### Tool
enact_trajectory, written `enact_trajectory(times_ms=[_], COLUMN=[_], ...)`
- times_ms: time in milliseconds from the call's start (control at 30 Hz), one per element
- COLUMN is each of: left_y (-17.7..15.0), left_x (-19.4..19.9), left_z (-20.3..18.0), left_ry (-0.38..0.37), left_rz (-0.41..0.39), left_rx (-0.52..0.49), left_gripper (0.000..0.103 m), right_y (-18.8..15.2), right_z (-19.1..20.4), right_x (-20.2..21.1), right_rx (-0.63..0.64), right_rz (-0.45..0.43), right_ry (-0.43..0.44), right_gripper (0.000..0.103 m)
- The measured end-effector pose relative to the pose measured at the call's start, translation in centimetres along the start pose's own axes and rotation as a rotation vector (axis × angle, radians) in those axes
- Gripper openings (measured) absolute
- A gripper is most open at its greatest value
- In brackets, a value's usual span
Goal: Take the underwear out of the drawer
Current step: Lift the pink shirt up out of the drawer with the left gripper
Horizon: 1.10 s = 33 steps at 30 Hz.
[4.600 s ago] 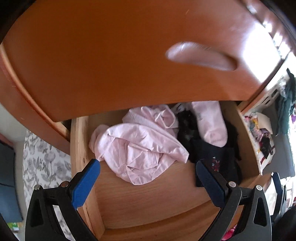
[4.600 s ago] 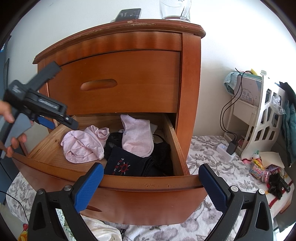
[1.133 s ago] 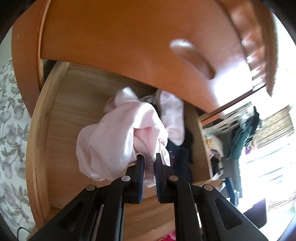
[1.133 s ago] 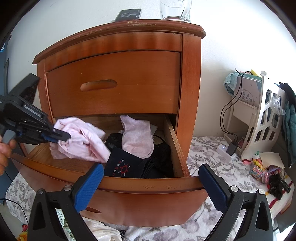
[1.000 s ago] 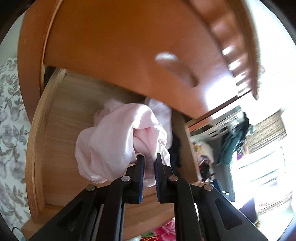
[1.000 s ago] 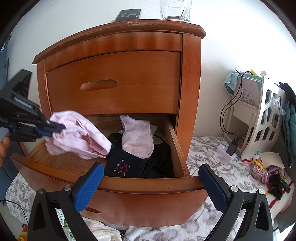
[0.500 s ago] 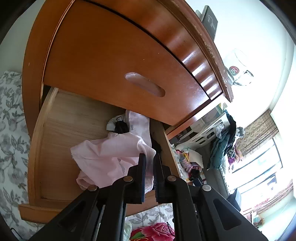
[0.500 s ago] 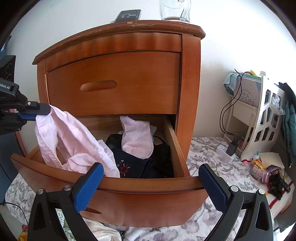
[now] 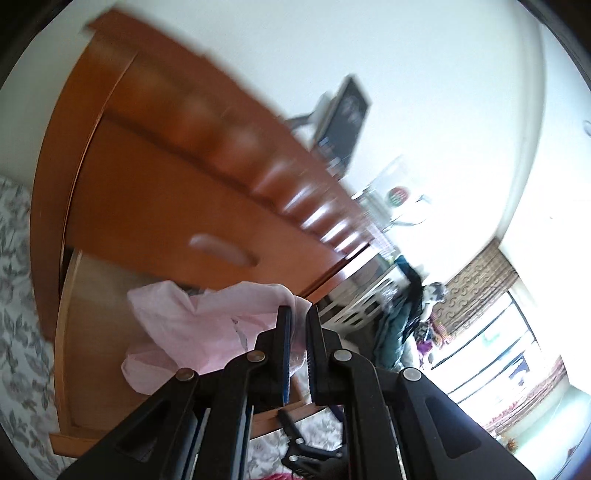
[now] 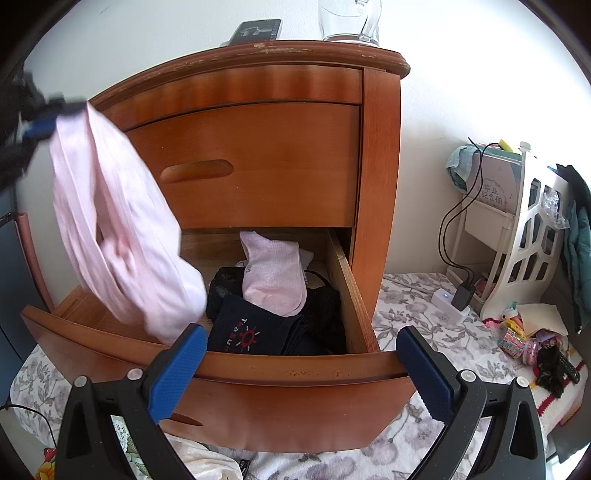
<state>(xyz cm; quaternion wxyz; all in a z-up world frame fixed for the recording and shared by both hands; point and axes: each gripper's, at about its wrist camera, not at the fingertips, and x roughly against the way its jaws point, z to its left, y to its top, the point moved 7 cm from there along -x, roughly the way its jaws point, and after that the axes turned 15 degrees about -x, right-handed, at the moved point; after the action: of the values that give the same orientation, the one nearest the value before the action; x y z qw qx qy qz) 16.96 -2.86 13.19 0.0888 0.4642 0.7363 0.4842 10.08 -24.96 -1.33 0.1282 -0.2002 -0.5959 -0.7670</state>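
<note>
Pink underwear (image 10: 122, 236) hung from the left claw (image 9: 297, 334), pinched between its closed jaws, above the left end of the open drawer (image 10: 258, 373). Inside, toward its right end, lay a pink sock (image 10: 275, 275) and dark clothes (image 10: 255, 334). Before the drawer front the right claw (image 10: 301, 363) gaped empty.

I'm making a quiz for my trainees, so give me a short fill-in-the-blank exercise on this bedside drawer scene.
1. The left gripper is shut on a pale ____ cotton undergarment.
2. The right gripper holds nothing; its blue-padded jaws stand ____.
3. In the open lower wooden drawer, a pink sock lies on top of ____ clothing.
4. A clear glass mug stands on ____ of the wooden nightstand.

Missing words: pink; open; dark; top
</note>
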Motion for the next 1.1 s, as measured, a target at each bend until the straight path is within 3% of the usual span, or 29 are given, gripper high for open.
enact_trajectory(times_ms=[433, 600, 933, 1100], left_y=[4.6, 5.6, 5.1, 3.8], left_x=[6.8, 9.1, 11.7, 11.1], left_z=[-7.4, -10.8, -14.8, -15.5], left_ry=[-0.026, -0.100, -0.184, -0.187], left_rz=[-0.187, -0.239, -0.259, -0.194], left_rx=[-0.177, -0.240, -0.327, -0.342], left_gripper=[0.007, 0.007, 0.007, 0.007], right_y=[0.0, 0.0, 0.0, 0.0], right_z=[0.0, 0.0, 0.0, 0.0], right_x=[0.0, 0.0, 0.0, 0.0], right_rx=[0.000, 0.000, 0.000, 0.000], right_rz=[0.000, 0.000, 0.000, 0.001], right_ry=[0.000, -0.001, 0.000, -0.001], right_gripper=[0.103, 0.103, 0.103, 0.103])
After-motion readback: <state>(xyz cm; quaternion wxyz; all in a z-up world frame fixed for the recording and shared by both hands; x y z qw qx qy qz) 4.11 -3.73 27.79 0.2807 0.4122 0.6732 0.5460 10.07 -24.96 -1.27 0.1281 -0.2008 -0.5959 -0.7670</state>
